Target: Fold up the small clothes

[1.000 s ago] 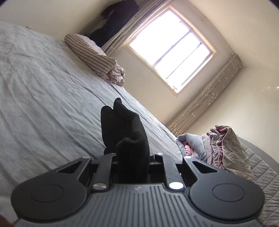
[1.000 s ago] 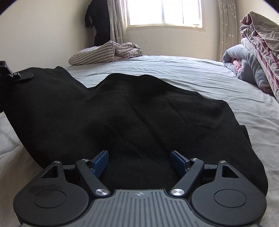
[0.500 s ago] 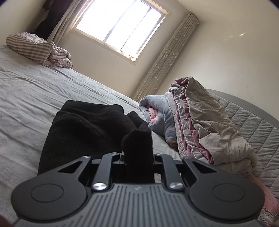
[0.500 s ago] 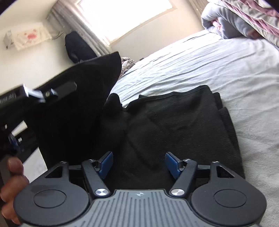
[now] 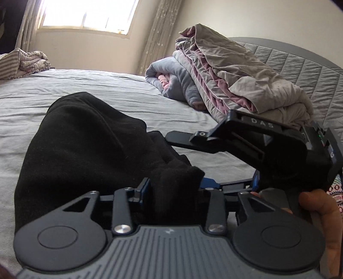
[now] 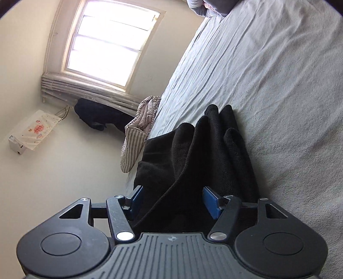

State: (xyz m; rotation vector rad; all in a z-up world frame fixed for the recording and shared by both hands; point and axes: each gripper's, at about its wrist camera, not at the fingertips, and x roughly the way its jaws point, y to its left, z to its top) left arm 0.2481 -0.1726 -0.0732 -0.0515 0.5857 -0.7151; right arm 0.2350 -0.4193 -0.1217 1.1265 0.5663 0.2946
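Note:
A black fleece garment [image 5: 85, 146] lies bunched and folded over on the grey bed sheet [image 5: 85, 85]. My left gripper [image 5: 174, 186] has its jaws partly apart around a thick black fold of the garment that stands between them. My right gripper's body shows in the left wrist view [image 5: 268, 146], close on the right, held by a hand. In the right wrist view the garment [image 6: 203, 150] hangs in folds and my right gripper [image 6: 173, 199] stands open, with cloth lying between the blue pads [image 6: 211, 200], which do not press it.
A pile of grey and pink blankets [image 5: 225, 75] lies at the far right against a quilted headboard [image 5: 300, 68]. A striped quilt [image 5: 23, 62] sits far left under the window [image 5: 85, 15]. Dark clothing [image 6: 96, 118] hangs by the curtain.
The left gripper carried its black fold across to the right, beside the right gripper, doubling the garment over. Its jaws have spread somewhat. The right gripper has rolled sideways and stays open.

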